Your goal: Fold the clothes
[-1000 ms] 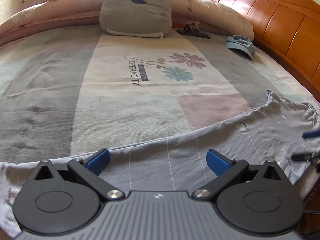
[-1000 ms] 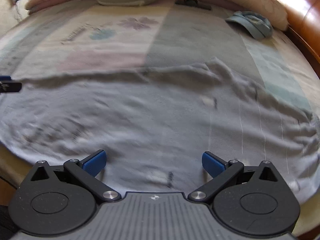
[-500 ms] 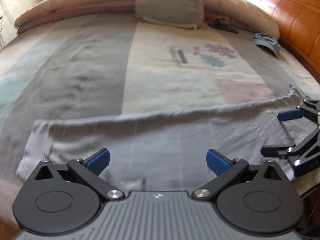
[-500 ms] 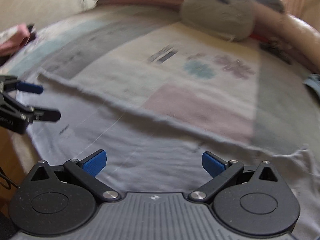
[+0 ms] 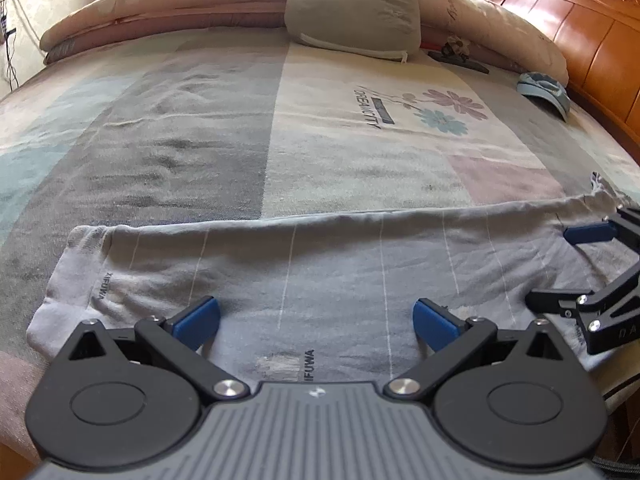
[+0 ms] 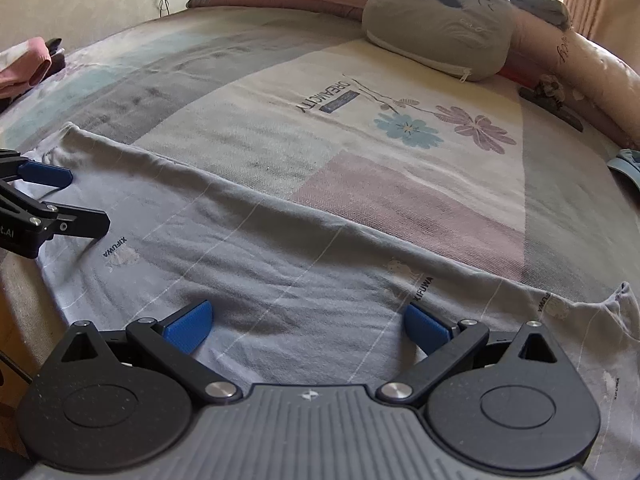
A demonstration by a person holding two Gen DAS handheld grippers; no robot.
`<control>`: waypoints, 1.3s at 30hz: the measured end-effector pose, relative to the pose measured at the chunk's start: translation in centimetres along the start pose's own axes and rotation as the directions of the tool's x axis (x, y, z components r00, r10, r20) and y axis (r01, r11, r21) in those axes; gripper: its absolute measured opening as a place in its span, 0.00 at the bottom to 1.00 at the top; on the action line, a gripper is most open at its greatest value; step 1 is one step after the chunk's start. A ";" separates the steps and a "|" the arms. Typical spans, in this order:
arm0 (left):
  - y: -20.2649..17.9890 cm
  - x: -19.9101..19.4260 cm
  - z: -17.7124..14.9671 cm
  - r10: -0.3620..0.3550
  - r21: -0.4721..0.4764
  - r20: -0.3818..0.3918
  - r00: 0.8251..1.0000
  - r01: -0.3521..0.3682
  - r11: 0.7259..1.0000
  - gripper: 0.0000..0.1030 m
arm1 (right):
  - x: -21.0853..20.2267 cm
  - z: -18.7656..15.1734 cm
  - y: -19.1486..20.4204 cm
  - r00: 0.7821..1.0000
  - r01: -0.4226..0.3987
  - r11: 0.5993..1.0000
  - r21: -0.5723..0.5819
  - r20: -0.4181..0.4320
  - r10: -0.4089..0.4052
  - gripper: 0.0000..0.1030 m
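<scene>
Since a second ago you have swung both tools around: the left tool [image 5: 316, 318] has moved from the middle of the garment toward its left end, and the right tool [image 6: 308, 326], which was looking along the headboard side, now faces across the bed with the left one at the edge of its view.

The grey garment [image 5: 340, 264] lies spread in a long band across the near edge of the bed [image 5: 192, 128], its far edge roughly straight, thin white lines running across it and small printed logos here and there. It looks like thin, soft knit: light, limp, no stiffness to help you, and likely to drag and wrinkle on the woven bedspread rather than slide. Lifted by one point it will sag and bunch, so I'd judge the best holds to be the two ends, at a corner or along a hem, where the cloth is doubled and gives the pads something to bite. The left end, by the pale cuff-like edge [image 5: 76, 240], sits just ahead of your left tool; the right end, with a ragged little peak [image 6: 622, 292], lies just right of your right tool.

Both tools are spread wide, blue pads well apart, with nothing between them. They hang low over the cloth; whether the pads touch it I cannot tell. Neither has a grip on anything.
</scene>
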State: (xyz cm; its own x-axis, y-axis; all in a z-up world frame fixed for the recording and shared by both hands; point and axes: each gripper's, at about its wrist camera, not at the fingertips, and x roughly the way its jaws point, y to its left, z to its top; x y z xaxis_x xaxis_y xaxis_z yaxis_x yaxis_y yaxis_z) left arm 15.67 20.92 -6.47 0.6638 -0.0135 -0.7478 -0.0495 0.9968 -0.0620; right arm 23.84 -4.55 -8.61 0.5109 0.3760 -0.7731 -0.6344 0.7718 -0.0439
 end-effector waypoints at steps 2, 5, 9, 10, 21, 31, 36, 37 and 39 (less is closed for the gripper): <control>-0.1 0.0 0.0 0.003 0.005 -0.001 1.000 -0.003 1.000 0.99 | 0.1 0.1 0.1 1.000 0.003 1.000 0.000 -0.002 -0.003 1.00; 0.0 -0.2 0.4 0.003 -0.007 -0.013 1.000 -0.003 1.000 0.99 | 0.1 0.4 0.1 1.000 0.000 1.000 -0.007 -0.012 0.000 1.00; 0.1 -1.4 0.8 0.011 -0.001 0.025 1.000 -0.011 1.000 0.99 | -0.3 1.9 -0.1 0.999 -0.007 1.000 0.001 -0.035 0.007 1.00; 0.0 -1.6 0.8 0.015 0.009 0.027 1.000 -0.016 1.000 0.99 | -0.5 2.1 -0.1 1.000 -0.003 1.000 -0.001 -0.009 0.003 1.00; 0.7 -1.4 -0.4 -0.004 -0.018 0.004 1.000 0.004 1.000 0.99 | 1.7 4.1 -1.1 0.999 -0.023 0.999 0.038 -0.025 0.023 1.00; 0.9 -1.3 -0.4 -0.009 -0.008 -0.003 1.000 0.009 1.000 0.99 | 1.7 2.1 -5.4 0.997 0.069 0.987 0.146 -0.032 -0.065 1.00; 0.9 -1.6 -0.4 -0.021 -0.008 0.005 1.000 0.021 1.000 0.99 | 1.4 3.1 -5.2 0.995 0.094 0.989 0.116 -0.040 -0.090 1.00; 0.9 -1.7 -0.3 -0.022 -0.008 0.008 1.000 0.022 1.000 0.99 | 0.9 3.0 -5.0 0.995 0.100 0.989 0.111 -0.039 -0.097 1.00; 0.8 -1.7 -0.3 -0.023 -0.005 0.013 1.000 0.023 1.000 0.99 | -0.2 2.4 -4.8 0.994 0.100 0.990 0.103 -0.045 -0.096 1.00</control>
State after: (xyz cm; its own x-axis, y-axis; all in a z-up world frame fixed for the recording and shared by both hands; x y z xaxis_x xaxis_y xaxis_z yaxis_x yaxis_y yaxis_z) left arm 14.27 21.75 -5.41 0.6745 -0.0356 -0.7374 -0.0381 0.9958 -0.0829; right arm 28.12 -7.09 -6.70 0.5432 0.2767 -0.7927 -0.5167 0.8543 -0.0559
